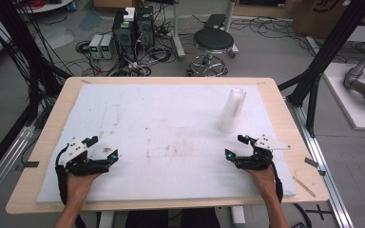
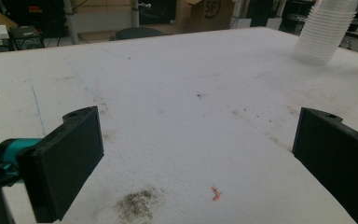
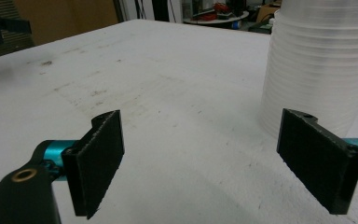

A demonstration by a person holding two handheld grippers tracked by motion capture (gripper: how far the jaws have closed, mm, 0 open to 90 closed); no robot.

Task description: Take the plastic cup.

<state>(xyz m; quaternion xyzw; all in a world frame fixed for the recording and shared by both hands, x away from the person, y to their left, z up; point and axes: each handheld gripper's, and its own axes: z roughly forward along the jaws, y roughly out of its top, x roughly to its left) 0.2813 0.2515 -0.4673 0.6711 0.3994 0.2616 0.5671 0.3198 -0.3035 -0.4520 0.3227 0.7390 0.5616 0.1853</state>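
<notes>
A tall stack of clear plastic cups [image 1: 232, 109] stands upside down on the white foam mat [image 1: 171, 118] at the right; it also rises at the far right in the left gripper view as the cup stack [image 2: 324, 30] and close ahead as the cup stack [image 3: 324, 60] in the right gripper view. My left gripper [image 1: 103, 148] rests low at the mat's front left, open and empty. Its jaws stand wide apart over a dirty patch [image 2: 137, 203]. My right gripper [image 1: 235, 147] is open too, a short way in front of the stack, with nothing between its jaws.
The mat lies on a wooden table [image 1: 285, 109]. A tiny orange scrap [image 2: 216, 193] lies on the mat near the left gripper. Beyond the table stand a black stool [image 1: 213, 45], computer boxes [image 1: 133, 31] and many cables. Black frame posts [image 1: 323, 61] flank the right side.
</notes>
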